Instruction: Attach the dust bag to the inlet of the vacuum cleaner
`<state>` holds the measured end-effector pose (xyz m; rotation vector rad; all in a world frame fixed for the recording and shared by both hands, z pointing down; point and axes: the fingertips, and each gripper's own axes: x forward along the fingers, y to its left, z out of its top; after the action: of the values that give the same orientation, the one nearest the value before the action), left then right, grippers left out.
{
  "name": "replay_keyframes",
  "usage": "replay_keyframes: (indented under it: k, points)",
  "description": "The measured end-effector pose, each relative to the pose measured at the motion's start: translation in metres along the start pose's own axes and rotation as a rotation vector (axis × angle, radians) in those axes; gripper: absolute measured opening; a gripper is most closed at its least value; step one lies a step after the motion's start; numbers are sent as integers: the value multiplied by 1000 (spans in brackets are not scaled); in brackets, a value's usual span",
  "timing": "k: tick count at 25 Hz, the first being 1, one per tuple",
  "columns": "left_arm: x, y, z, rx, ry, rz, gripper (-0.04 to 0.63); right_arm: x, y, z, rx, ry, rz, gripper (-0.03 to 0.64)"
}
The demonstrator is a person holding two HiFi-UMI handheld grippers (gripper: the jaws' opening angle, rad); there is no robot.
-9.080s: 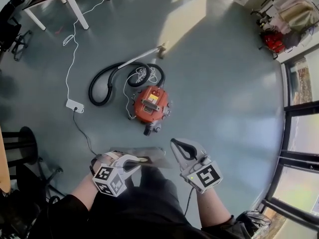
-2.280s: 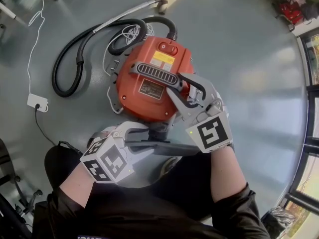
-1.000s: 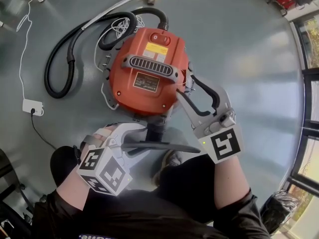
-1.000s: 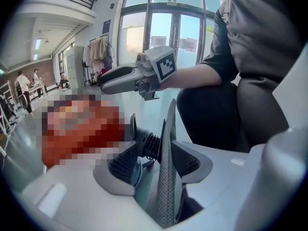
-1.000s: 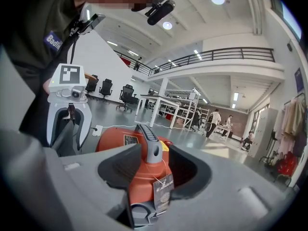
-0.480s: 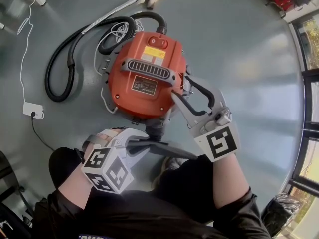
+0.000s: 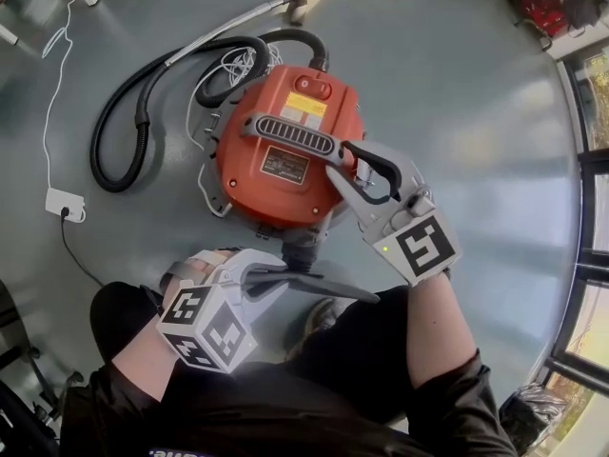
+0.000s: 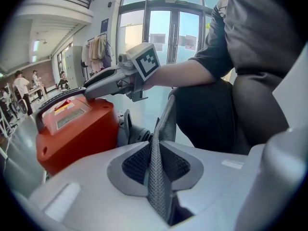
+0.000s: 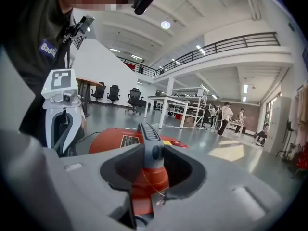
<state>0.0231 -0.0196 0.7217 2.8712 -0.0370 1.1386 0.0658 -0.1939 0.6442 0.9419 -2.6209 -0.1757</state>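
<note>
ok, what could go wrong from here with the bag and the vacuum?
1. Left gripper, jaws closing, pinches only a thin fold of the dust bag; the limp rest could twist and miss the inlet.
2. Right gripper, jaws closing, straddles the handle of the vacuum cleaner without pressing yet; unbraced, it may shift under the push.

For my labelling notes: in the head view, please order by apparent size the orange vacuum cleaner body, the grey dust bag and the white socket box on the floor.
1. orange vacuum cleaner body, clearly largest.
2. grey dust bag, seen edge-on as a thin strip, nearer the camera.
3. white socket box, smallest.
</note>
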Motion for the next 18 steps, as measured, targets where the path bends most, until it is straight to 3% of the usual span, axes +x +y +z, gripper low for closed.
replay_keyframes:
  k: [10, 18]
  points:
    - [6, 10, 5, -34, -2, 13, 87, -2, 5, -4, -67, 34, 28, 98]
    - [3, 11, 1, -41, -4, 7, 95, -2, 4, 0, -62, 23, 14, 100]
